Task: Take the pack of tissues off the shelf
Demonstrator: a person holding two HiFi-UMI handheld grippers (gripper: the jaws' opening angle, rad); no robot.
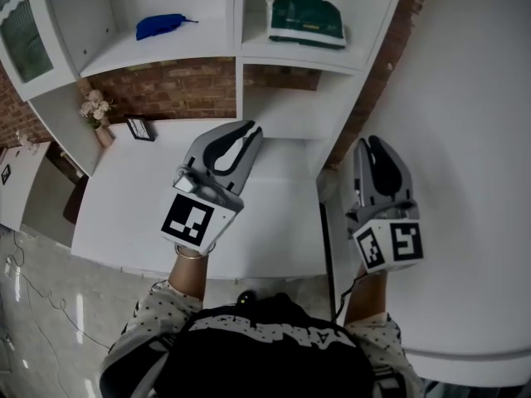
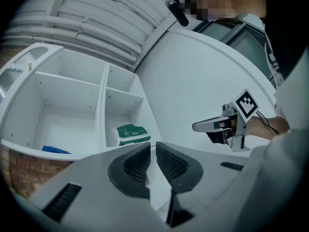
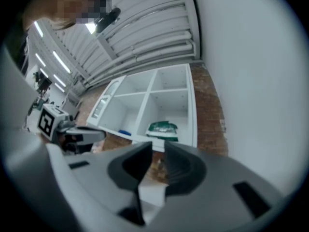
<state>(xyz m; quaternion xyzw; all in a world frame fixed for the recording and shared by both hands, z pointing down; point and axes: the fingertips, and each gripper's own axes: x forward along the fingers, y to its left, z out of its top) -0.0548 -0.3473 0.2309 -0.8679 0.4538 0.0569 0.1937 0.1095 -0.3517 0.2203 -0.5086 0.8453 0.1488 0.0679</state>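
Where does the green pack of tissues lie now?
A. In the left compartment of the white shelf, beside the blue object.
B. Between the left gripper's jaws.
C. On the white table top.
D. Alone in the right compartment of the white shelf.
D: the green pack of tissues lies alone to the right of the divider of the white shelf; the blue object is in the left compartment.

Pack of tissues (image 1: 305, 21) in right compartment of shelf (image 1: 238, 23), well ahead of left gripper (image 1: 247, 131) and right gripper (image 1: 375, 143) jaws; small item (image 1: 162, 26) in left compartment, ahead-left.
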